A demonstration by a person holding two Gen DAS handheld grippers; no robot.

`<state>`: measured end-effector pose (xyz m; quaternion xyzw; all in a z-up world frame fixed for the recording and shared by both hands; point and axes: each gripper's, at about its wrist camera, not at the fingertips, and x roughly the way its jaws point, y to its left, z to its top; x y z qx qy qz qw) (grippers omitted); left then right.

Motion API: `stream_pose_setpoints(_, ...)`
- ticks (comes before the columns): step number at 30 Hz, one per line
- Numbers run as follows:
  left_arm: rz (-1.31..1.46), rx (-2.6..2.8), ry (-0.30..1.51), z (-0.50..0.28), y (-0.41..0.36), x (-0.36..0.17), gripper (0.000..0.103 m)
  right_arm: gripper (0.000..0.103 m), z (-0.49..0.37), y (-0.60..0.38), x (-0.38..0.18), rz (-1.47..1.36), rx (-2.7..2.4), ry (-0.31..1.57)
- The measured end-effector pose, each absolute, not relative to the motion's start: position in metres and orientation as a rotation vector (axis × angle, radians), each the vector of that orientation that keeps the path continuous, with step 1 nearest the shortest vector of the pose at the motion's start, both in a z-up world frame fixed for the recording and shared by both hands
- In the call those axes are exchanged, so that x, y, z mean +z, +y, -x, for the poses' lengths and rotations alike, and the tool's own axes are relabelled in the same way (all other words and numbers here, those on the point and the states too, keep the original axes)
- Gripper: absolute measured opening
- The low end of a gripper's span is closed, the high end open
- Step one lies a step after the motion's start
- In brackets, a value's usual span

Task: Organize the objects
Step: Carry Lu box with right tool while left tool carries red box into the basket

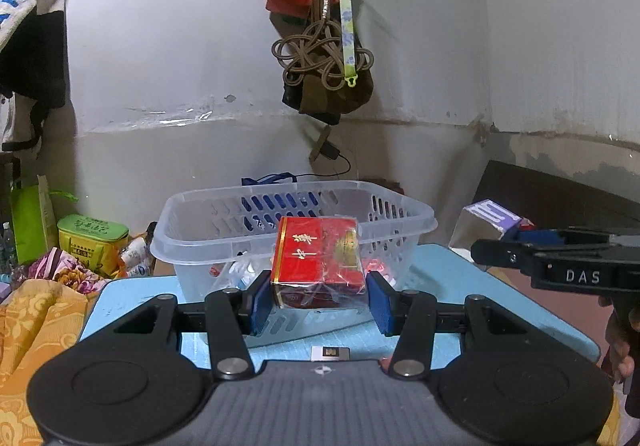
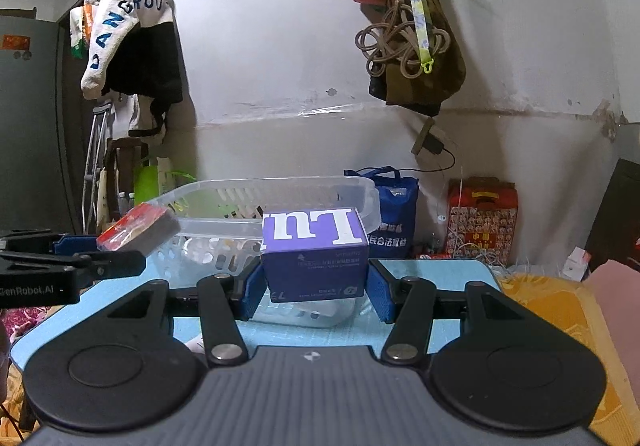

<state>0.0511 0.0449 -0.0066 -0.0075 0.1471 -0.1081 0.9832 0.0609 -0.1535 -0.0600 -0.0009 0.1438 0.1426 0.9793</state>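
One red cellophane-wrapped cigarette pack [image 1: 319, 261] is pinched by the left gripper [image 1: 319, 300], one purple cardboard box [image 2: 314, 255] by the right gripper [image 2: 314, 288], both near one clear slotted plastic basket [image 1: 192, 230] on the blue table [image 1: 480, 286].

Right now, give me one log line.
left claw: shut on red box | right claw: shut on purple box | both before clear basket

We read "DAS" on the right tool [image 1: 576, 276] and "ZenRobot.AI" on the left tool [image 2: 36, 290]. The purple box [image 2: 316, 258] shows big white letters upside down, seemingly "Lu", and the red pack [image 1: 318, 262] carries gold Chinese characters. The hanging white cloth [image 2: 120, 22] bears blue letters, "ANGROU" legible.
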Motion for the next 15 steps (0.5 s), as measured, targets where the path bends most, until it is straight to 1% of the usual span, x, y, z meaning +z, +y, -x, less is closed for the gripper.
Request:
stream_pose_setpoints(5, 0.038, -0.207, 0.278, -0.05, 0.051, 0.0, 0.053, 0.057, -0.06, -0.157, -0.052, -0.007, 0.289, 0.268)
stream_pose_setpoints(8, 0.086, -0.209, 0.286, -0.054, 0.059, 0.009, 0.053, 0.057, -0.062, -0.157, -0.039, -0.001, 0.29, 0.212)
stream_pose_setpoints(11, 0.118, -0.2, 0.293, -0.063, 0.064, 0.024, 0.053, 0.057, -0.074, -0.148, -0.024, 0.037, 0.28, 0.194)
stream_pose_setpoints(15, 0.106, -0.172, 0.283, -0.08, 0.062, 0.047, 0.053, 0.057, -0.11, -0.13, -0.01, 0.097, 0.294, 0.254)
